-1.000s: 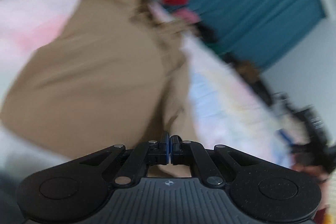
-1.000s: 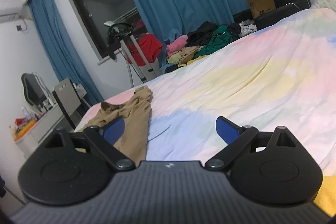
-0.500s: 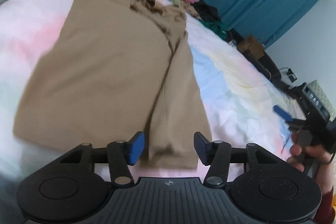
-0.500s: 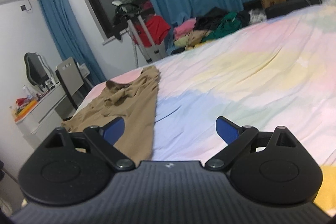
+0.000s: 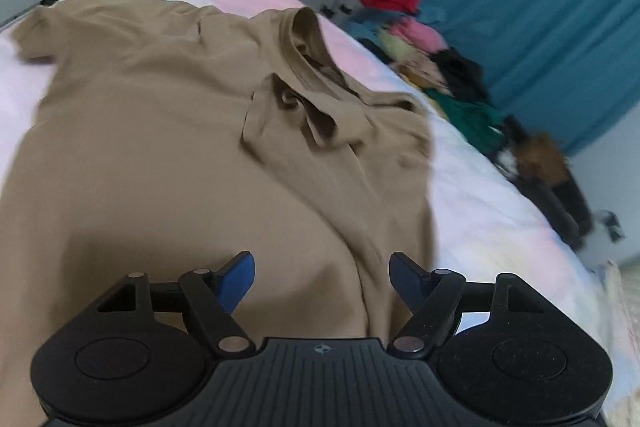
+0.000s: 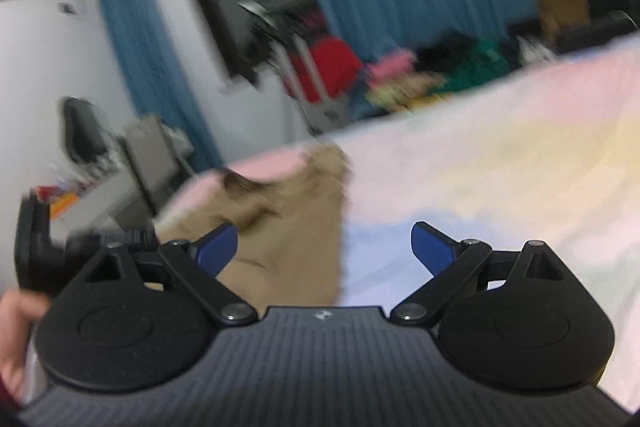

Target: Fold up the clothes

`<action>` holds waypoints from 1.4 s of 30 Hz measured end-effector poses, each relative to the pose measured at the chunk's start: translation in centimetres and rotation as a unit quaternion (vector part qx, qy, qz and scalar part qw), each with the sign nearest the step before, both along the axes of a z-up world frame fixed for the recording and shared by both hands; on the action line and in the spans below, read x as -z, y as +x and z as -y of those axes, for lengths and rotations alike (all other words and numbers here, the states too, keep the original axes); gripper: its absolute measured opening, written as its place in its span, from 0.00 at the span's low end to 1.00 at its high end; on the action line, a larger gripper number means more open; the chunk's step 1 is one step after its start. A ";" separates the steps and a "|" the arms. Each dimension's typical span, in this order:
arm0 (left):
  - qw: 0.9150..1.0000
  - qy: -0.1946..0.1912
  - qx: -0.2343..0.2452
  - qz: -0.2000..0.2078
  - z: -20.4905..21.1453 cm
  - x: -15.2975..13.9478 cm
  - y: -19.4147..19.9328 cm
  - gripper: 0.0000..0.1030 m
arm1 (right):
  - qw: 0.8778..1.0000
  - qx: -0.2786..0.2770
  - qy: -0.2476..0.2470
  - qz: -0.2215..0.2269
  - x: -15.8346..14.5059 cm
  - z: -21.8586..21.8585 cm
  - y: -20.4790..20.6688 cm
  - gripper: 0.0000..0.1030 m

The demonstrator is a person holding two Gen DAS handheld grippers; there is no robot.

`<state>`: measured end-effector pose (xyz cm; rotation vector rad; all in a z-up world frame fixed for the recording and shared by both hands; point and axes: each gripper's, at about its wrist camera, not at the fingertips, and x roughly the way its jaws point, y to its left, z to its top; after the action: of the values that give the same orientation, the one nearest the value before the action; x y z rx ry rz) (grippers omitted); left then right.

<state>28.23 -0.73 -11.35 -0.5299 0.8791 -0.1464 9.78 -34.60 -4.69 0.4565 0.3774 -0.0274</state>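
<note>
Shirt: I see the tan T-shirt (image 5: 168, 163) lying on the pastel bedsheet (image 5: 492, 211), soft knit, ribbed collar rumpled, one side folded over along a lengthwise crease. Its short sleeve reaches the left edge of the left wrist view.
Left gripper: left gripper (image 5: 322, 277) hovers over the shirt's lower part, pointing steeply down; blue pads spread, nothing between them, jaws have just been opening.
Change, left: a second ago these pads were pressed together with tan cloth in front; the shirt now fills more of the view.
Right gripper: right gripper (image 6: 324, 247) stands wide apart and empty, angled shallowly across the bed; picture blurred.
Change, right: the shirt sits closer and more central than before.
Hand: a hand (image 6: 16, 331) grips the other tool at the right wrist view's left edge.
Background: teal curtains (image 5: 560, 27), clothes pile (image 5: 448, 83), matte and blurred.
</note>
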 end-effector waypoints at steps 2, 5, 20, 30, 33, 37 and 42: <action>1.000 -0.001 -0.023 -0.003 0.5 1.3 3.2 0.72 | 1.000 0.009 0.026 0.000 0.5 1.1 0.3 0.92; 0.999 0.013 -0.042 0.016 0.5 2.3 5.3 0.71 | 0.999 0.015 0.047 0.003 1.2 2.0 0.6 0.92; 0.960 0.238 0.000 0.151 4.8 -2.9 9.6 0.03 | 0.996 0.006 0.086 -0.029 3.5 2.3 2.7 0.92; 0.984 0.160 0.046 0.066 2.0 -0.7 3.3 0.41 | 0.997 -0.024 0.072 -0.024 3.1 1.5 2.5 0.92; 0.988 0.118 0.081 0.055 1.3 -1.4 -3.6 0.45 | 0.996 -0.047 0.074 -0.020 2.8 1.0 2.3 0.92; 0.989 0.076 0.121 0.043 1.2 -1.9 -13.9 0.51 | 0.993 -0.083 0.085 -0.021 2.6 0.3 1.7 0.92; 0.989 0.017 0.150 0.014 0.9 0.3 -22.4 0.53 | 0.981 -0.112 0.145 -0.061 3.2 0.1 0.2 0.73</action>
<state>5.81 -1.65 -11.69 -0.3613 0.9294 -0.4108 9.99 -34.68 -7.93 0.6990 0.5554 0.2218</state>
